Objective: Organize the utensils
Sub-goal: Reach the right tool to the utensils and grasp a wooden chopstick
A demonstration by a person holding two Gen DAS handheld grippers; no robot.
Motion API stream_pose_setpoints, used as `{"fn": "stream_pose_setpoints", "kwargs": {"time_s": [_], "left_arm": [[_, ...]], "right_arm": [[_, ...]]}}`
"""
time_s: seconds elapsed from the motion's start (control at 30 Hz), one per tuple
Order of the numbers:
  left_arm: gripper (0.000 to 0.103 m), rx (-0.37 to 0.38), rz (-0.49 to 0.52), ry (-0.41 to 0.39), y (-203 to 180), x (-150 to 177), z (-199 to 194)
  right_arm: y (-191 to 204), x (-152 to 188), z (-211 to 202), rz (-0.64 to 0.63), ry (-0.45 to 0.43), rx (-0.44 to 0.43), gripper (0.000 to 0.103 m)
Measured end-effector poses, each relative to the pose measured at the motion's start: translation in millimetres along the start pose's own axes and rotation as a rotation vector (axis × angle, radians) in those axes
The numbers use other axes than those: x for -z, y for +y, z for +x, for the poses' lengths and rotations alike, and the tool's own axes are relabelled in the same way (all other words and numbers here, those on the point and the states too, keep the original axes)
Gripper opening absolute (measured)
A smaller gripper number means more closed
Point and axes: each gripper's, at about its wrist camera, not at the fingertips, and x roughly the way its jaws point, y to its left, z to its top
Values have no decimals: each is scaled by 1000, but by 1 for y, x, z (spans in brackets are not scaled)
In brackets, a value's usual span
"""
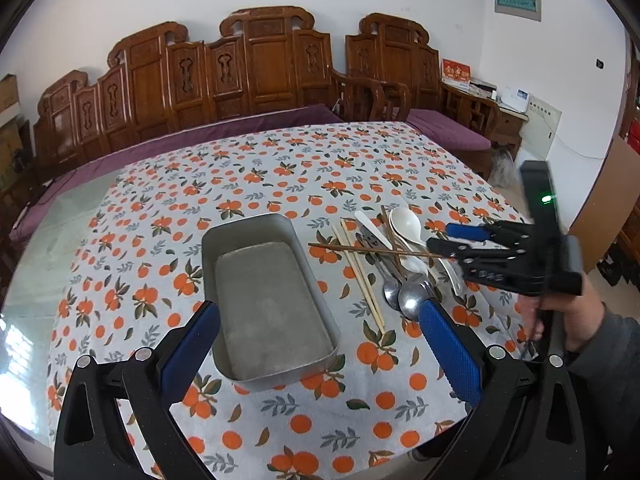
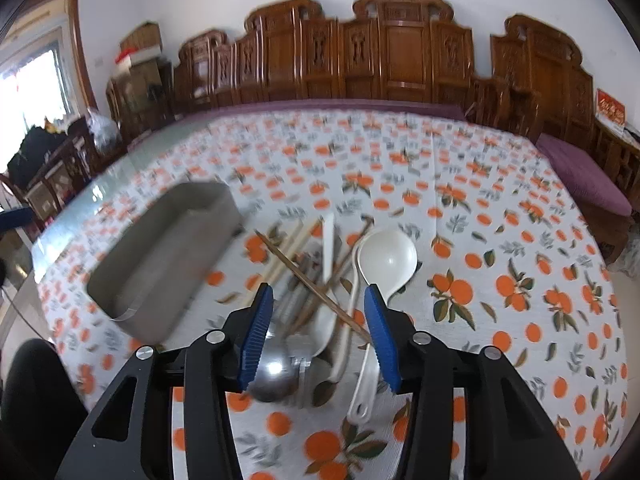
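An empty grey metal tray (image 1: 276, 340) sits on the orange-print tablecloth; it also shows in the right wrist view (image 2: 160, 264). Right of it lies a pile of utensils: pale chopsticks (image 1: 362, 276), a dark chopstick (image 1: 376, 249), metal spoons (image 1: 412, 300) and white plastic spoons (image 1: 406, 222). My left gripper (image 1: 320, 328) is open over the tray's near end. My right gripper (image 1: 438, 238) hangs over the pile, open in the right wrist view (image 2: 318, 332), straddling the dark chopstick (image 2: 316, 292), a metal spoon (image 2: 274, 372) and a white ladle (image 2: 386, 258).
The table (image 1: 280, 160) is covered by the cloth; bare glass shows at its left edge (image 1: 48, 240). A carved wooden bench (image 1: 248, 68) with purple cushions runs behind the table. A person's hand (image 1: 568, 320) holds the right gripper.
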Motion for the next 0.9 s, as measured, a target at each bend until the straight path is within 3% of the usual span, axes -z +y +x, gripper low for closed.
{"fn": "stream_pose_setpoints", "kwargs": {"time_s": [0.3, 0.63, 0.9], "left_arm": [[96, 10, 10, 35, -2, -2, 25], [96, 35, -29, 57, -7, -9, 42], [96, 33, -18, 57, -14, -14, 45]], "right_arm": [[-17, 12, 31, 15, 51, -55, 41], [-4, 16, 41, -77, 118, -67, 14], [-7, 14, 22, -50, 75, -97, 8]]}}
